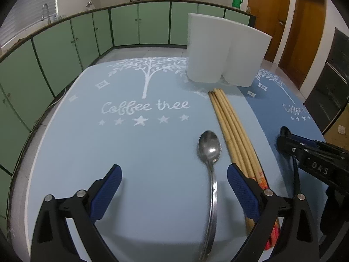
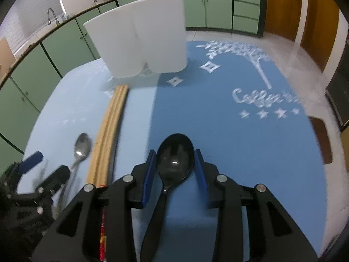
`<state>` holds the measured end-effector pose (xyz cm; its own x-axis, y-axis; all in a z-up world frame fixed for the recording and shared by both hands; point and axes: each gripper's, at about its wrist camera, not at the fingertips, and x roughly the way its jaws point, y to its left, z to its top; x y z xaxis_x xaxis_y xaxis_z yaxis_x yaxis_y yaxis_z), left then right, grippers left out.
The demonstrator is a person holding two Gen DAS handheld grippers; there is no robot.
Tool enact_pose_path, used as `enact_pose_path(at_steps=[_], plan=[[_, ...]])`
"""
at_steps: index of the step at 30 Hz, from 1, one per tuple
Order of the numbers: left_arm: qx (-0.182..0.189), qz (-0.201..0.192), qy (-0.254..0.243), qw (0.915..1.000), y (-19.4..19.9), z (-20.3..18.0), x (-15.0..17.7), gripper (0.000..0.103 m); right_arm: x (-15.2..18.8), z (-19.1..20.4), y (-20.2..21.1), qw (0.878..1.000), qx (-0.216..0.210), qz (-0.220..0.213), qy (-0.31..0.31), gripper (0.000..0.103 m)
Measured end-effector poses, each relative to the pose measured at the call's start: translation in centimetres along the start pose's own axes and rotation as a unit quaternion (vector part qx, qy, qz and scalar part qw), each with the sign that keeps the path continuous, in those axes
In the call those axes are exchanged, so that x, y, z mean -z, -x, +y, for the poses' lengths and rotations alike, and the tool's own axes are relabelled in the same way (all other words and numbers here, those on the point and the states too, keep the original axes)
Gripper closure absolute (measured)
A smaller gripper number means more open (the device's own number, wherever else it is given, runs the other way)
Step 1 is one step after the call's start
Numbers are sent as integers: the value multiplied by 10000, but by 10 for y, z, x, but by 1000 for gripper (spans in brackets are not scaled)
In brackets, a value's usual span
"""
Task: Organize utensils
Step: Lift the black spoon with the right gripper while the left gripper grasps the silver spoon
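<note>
Utensils lie sorted side by side on the counter (image 1: pixel 72 152), handles toward the person, which suits a grasp at the near end: metal spoon (image 1: pixel 209 148) on the light-blue mat, bundle of wooden chopsticks (image 1: pixel 231 128) just beside it, black spoon (image 2: pixel 175 152) on the darker blue mat (image 2: pixel 240 142). White two-compartment holder (image 1: pixel 218 50) stands upright at the far end, just beyond the chopstick tips; judged to be the destination. Left hand-held gripper (image 1: pixel 174 187) open wide, pads apart, spoon handle passing between them nearer the right pad, no contact seen; it reads as lined up for a pick and not yet committed. Right hand-held gripper (image 2: pixel 175 172) straddles the black spoon where bowl meets neck, pads close on either side; whether they press or merely flank cannot be told from this view, though the gap looks very small. No earlier view, so nothing on jaw motion. Room: counter between utensils and holder is bare, a straight path forward for either spoon. Far-right counter edge is well apart from the black spoon. The two grippers sit near each other with the chopsticks between them, so a sideways swing risks nudging the bundle; lifting before travelling seems the safer order
</note>
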<state>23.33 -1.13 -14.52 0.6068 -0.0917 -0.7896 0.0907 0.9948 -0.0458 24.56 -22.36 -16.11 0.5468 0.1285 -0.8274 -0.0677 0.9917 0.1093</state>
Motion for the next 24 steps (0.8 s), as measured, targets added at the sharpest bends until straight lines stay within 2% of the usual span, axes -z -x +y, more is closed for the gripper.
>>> enact_pose_path(at_steps=[8, 15, 24], plan=[[-185, 148, 10, 9997, -23, -13, -15, 8, -4, -11, 0, 9993, -25, -26, 380, 69], [-388, 200, 10, 9990, -33, -13, -19, 8, -4, -17, -1, 9995, -183, -4, 261, 69], [-410, 258, -40, 9988, -39, -17, -23, 8, -5, -18, -2, 9994, -209, 30, 290, 69]])
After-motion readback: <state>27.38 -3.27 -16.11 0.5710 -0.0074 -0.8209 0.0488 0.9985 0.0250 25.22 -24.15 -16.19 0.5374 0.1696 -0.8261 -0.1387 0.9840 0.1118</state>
